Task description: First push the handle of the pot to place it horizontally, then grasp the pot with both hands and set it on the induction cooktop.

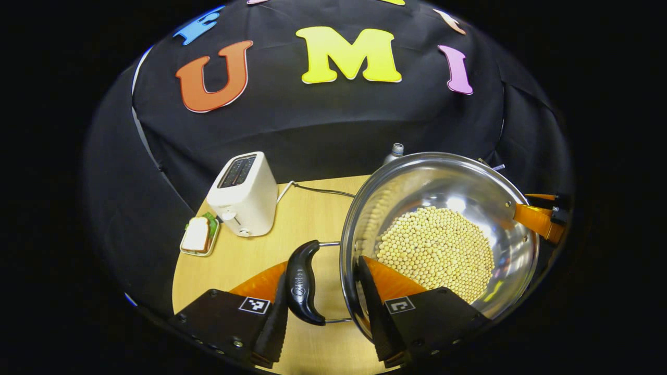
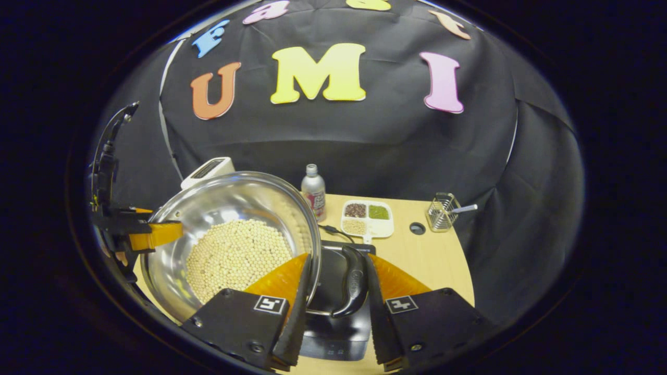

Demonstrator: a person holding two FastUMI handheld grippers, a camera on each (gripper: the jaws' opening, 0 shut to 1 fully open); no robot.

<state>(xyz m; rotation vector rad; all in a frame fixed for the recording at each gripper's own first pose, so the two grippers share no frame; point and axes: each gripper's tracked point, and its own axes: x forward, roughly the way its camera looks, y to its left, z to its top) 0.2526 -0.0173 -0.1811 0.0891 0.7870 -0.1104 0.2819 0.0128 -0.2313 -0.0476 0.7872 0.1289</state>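
Left hand-held gripper (image 1: 323,307): jaws part-closed round the pot's near handle (image 1: 302,284), one finger outside the handle, other finger inside the pot (image 1: 437,208) rim; both look to touch, but firm squeeze can't be confirmed. Pot is steel, holds pale beans (image 1: 435,250), sits just ahead & to the right of this gripper, over the counter (image 1: 312,213). Toaster (image 1: 244,194) ahead-left, sandwich dish (image 1: 199,235) beside it.

Right hand-held gripper (image 2: 336,304): jaws narrowed round the pot's other handle (image 2: 354,281), one finger against the rim, other just outside the handle. Pot bowl lies ahead-left of it. Induction cooktop (image 2: 333,328) directly under this gripper & handle. Ahead: bottle (image 2: 314,191), sectioned tray (image 2: 367,219); ahead-right a wire holder (image 2: 442,211).
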